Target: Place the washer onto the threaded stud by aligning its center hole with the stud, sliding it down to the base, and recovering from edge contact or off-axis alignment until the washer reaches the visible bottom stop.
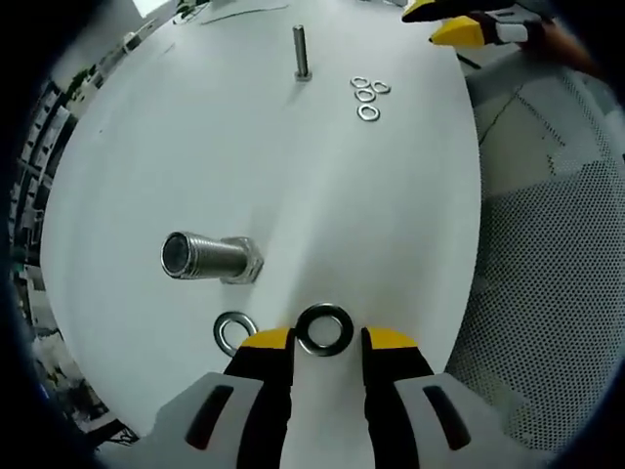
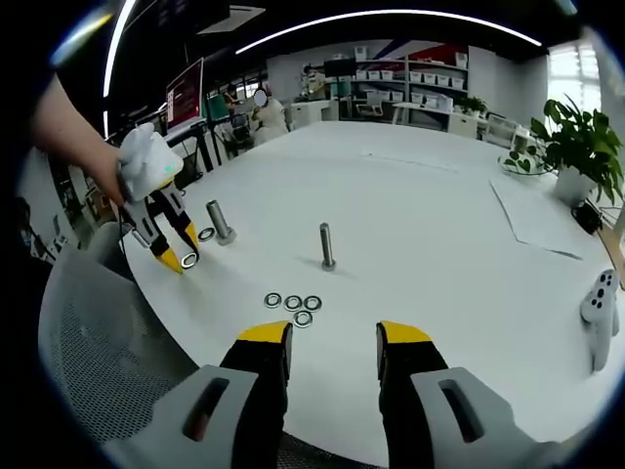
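While no washer sits on either stud yet, the task looks to be at its very start: the pick-up itself is not made. In the left gripper view, the left tool [image 1: 327,339] has its jaws spread, and a large washer [image 1: 324,329] lies flat on the white counter [image 1: 293,176] between the two yellow tips, just ahead of them; whether either tip touches its rim I cannot tell. A second large washer [image 1: 234,332] lies just beside the left jaw, outside the gap. Near them stands the large threaded stud [image 1: 207,257], its hollow top end turned toward the camera and its hex base on the counter, bare of any washer. Farther off, a slim bolt [image 1: 301,53] stands upright, with a cluster of four small washers [image 1: 367,96] lying near it.

In the right gripper view, the right tool [image 2: 329,337] hangs with jaws apart and nothing between them, well apart from the big stud and facing the small washers and slim bolt.

Left to do, as I judge it: close on the washer, lift it, centre its hole over the stud's top, and slide it down to the hex base.
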